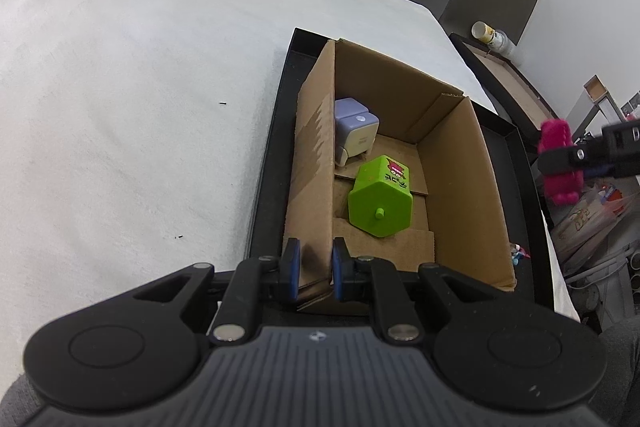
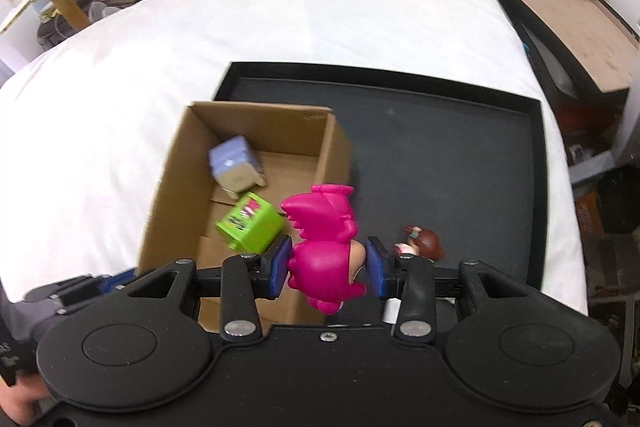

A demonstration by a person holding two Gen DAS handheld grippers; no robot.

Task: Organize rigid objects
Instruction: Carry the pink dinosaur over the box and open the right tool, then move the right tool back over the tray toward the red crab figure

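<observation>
Right wrist view: the right gripper [image 2: 327,265] has its blue pads clamped on a pink toy figure [image 2: 324,247], held above the black tray [image 2: 538,187] beside the cardboard box [image 2: 168,187]. Just right of the jaws, a small brown-haired figure [image 2: 422,245] lies on the tray, too blurred to make out further. Ahead and left of the jaws, inside the box, lie a green hexagonal block [image 2: 250,223] and a lilac-and-cream cube [image 2: 234,167]. From the left wrist camera, the left gripper [image 1: 313,267] pinches the box's near left wall between narrow jaws.
</observation>
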